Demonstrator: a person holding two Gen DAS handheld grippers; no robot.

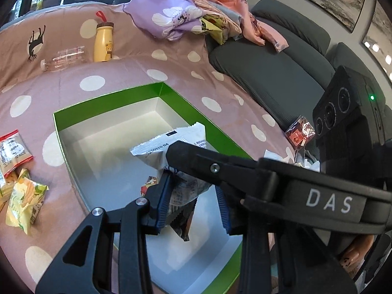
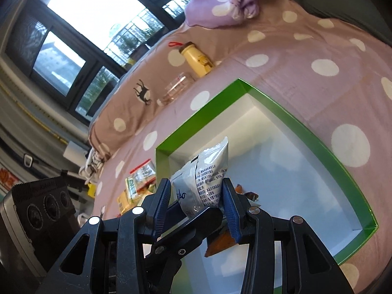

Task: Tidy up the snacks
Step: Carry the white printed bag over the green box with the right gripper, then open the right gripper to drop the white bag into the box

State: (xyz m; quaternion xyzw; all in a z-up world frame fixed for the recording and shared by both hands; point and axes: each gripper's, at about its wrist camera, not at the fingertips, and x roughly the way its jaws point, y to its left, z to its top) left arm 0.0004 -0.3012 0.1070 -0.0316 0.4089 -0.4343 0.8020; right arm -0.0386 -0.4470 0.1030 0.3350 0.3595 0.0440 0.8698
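A green box with a white inside (image 1: 196,109) (image 2: 296,123) lies open on the spotted pink bedspread. Both grippers hang over its near part. My left gripper (image 1: 193,196) is shut on a dark, brown-and-grey snack packet (image 1: 186,188), whose orange-brown end (image 2: 220,242) shows low in the right wrist view. My right gripper (image 2: 197,191) is shut on a white snack packet (image 2: 208,176) that stands upright between the blue pads. In the left wrist view that white packet (image 1: 171,142) pokes out above the right gripper's black finger (image 1: 196,161), which crosses over my left gripper.
Loose snack packets (image 1: 17,152) (image 1: 24,196) (image 2: 140,174) lie left of the box. A yellow bottle (image 1: 104,41) and a clear plastic bottle (image 1: 66,58) sit at the back. A heap of clothes (image 1: 183,17) and a grey sofa (image 1: 269,73) lie beyond; a red packet (image 1: 300,134) lies at the right.
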